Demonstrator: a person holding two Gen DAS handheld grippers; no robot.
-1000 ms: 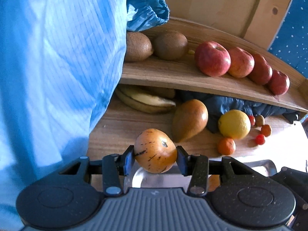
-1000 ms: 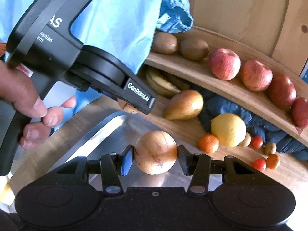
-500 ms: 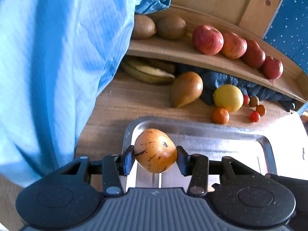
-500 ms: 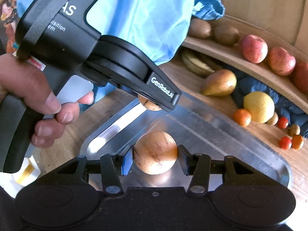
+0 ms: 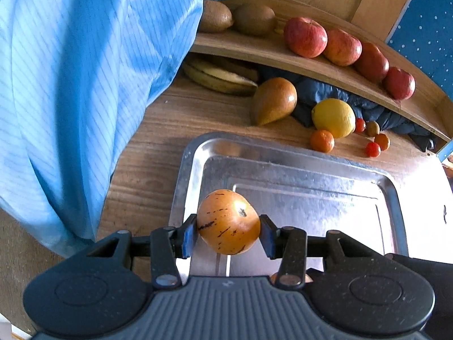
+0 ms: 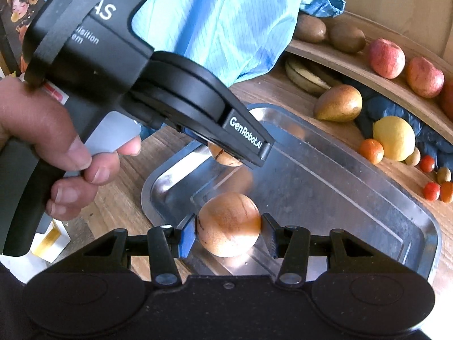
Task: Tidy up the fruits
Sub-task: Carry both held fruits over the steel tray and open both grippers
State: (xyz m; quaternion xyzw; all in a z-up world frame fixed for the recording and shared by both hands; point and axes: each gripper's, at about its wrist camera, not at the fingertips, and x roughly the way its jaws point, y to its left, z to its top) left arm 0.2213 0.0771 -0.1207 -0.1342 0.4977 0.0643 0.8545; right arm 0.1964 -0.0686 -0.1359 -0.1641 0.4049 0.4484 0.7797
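Observation:
My left gripper (image 5: 228,231) is shut on an orange fruit with dark streaks (image 5: 228,221), held above the near left part of a metal tray (image 5: 390,189). My right gripper (image 6: 228,233) is shut on a second, paler orange fruit (image 6: 228,223) over the same tray (image 6: 424,221). In the right wrist view the left gripper's black body (image 6: 158,85) crosses above the tray, held by a hand (image 6: 51,141), with its streaked fruit (image 6: 223,155) partly hidden under it.
A wooden shelf (image 5: 325,66) carries kiwis (image 5: 254,19) and red apples (image 5: 305,36). Below it lie bananas (image 5: 220,75), a pear (image 5: 273,100), a lemon (image 5: 334,117), a mandarin (image 5: 322,141) and small tomatoes (image 5: 372,149). A blue garment (image 5: 85,85) hangs at the left.
Both grippers have drawn back from the shelf and risen, each keeping its fruit. The tray now shows almost whole beneath them and the shelf fruits look farther away.

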